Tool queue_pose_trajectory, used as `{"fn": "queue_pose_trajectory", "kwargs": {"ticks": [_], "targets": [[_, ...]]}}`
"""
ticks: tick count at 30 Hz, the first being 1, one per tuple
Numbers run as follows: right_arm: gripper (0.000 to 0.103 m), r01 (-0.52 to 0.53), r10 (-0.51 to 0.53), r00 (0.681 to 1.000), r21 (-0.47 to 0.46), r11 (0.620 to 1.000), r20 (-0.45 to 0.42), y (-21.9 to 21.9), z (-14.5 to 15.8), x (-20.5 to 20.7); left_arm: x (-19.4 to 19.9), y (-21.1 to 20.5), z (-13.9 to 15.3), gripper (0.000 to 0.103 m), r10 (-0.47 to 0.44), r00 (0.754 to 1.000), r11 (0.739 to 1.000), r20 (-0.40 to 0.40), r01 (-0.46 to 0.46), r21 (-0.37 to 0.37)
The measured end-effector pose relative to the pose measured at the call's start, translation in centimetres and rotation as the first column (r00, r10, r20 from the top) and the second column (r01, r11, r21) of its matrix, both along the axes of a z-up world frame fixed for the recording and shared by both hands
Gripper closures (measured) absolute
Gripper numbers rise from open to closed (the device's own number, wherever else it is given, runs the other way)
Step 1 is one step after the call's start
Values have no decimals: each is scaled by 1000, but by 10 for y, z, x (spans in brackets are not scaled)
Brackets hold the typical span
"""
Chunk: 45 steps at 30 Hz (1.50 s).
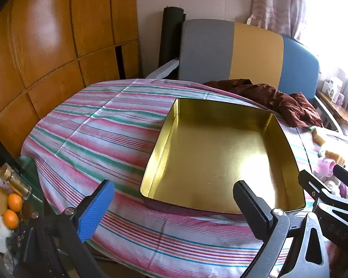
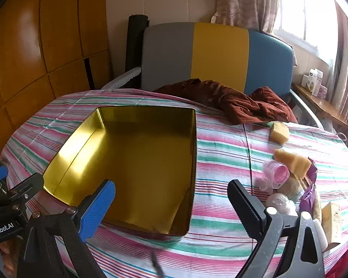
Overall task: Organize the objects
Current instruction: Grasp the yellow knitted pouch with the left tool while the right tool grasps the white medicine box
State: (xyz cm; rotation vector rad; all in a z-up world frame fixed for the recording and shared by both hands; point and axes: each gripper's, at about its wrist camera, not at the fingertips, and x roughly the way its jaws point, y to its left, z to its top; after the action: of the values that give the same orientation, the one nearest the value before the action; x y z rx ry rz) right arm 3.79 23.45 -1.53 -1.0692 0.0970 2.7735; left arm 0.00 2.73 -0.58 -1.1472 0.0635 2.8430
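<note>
Start of sorting: shallow gold metal tin [image 2: 132, 162] sat empty on striped cloth. Left gripper [image 1: 174, 206] and right gripper [image 2: 171, 206] gaped wide, holding nothing. Next, probably: right gripper to reach the yellow sponge blocks [image 2: 290, 159] beside the tin.

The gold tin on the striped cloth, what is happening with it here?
A person holds two grippers above the table, both open and holding nothing. The left gripper and the right gripper hover over the near edge of the empty gold tin. To the right of the tin lie small things not yet put away: yellow sponges, a pink cup and a small box.
</note>
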Motion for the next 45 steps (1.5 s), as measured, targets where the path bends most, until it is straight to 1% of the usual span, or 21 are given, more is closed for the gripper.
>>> {"fn": "queue_pose_trajectory", "kwargs": {"ticks": [6,10,14,17,20,22,25,28,29,31,34,35,37,38,39,40,41,42,43,44,45], "targets": [[4,7,-6,1000,8,1000,-10,12,3,7,3,9,1,0,-38,999,999,-15,38,-19],[4,26,-26,1000,5,1000,-7,24,4,10,2,15,0,0,-74,997,997,-4,74,9],[4,47,-47,999,3,999,-4,39,5,17,2,24,-1,0,-103,995,995,-9,103,-9],[4,55,-55,998,-21,998,-1,56,9,24,3,32,-2,0,-139,990,990,-11,139,-15],[4,65,-66,998,-54,996,0,83,19,35,0,41,-1,0,-182,983,983,-1,182,12],[4,92,-92,996,-92,992,4,106,26,47,1,47,1,0,-224,975,974,-13,224,46],[4,152,-150,988,-118,981,27,143,34,67,5,65,4,0,-285,957,957,-45,287,36],[4,236,-231,972,-127,963,49,182,42,92,7,91,7,0,-390,919,918,-53,393,54],[4,267,-262,964,-122,956,55,193,45,101,8,101,6,0,-427,903,901,-49,429,58],[4,315,-308,949,-131,940,69,216,48,118,11,126,4,0,-504,863,861,-29,505,56],[4,369,-356,928,-144,918,108,246,47,143,19,160,0,0,-605,796,794,-2,604,71],[4,383,-366,922,-146,912,128,253,45,148,23,171,-2,0,-637,771,769,5,635,72],[4,415,-392,906,-150,897,162,268,41,160,33,197,-6,0,-704,710,709,19,701,76],[4,428,-401,899,-152,891,176,273,39,164,40,213,-9,1,-749,662,661,28,745,92],[4,439,-409,893,-157,885,187,278,37,168,46,223,-10,2,-774,632,631,31,769,100],[4,448,-415,888,-166,878,200,283,34,172,51,233,-13,2,-802,596,596,38,795,108],[4,452,-415,885,-176,874,211,287,32,174,58,245,-16,5,-833,551,552,49,825,117],[4,454,-414,883,-186,871,221,290,30,174,66,258,-20,10,-861,505,509,66,852,125],[4,455,-411,882,-194,869,229,292,28,174,72,267,-23,12,-879,471,477,78,868,134],[4,452,-405,883,-197,870,235,293,27,175,81,279,-28,12,-901,424,433,90,890,145],[4,447,-399,885,-200,872,241,293,26,175,87,286,-31,12,-911,401,412,97,900,145]]}}
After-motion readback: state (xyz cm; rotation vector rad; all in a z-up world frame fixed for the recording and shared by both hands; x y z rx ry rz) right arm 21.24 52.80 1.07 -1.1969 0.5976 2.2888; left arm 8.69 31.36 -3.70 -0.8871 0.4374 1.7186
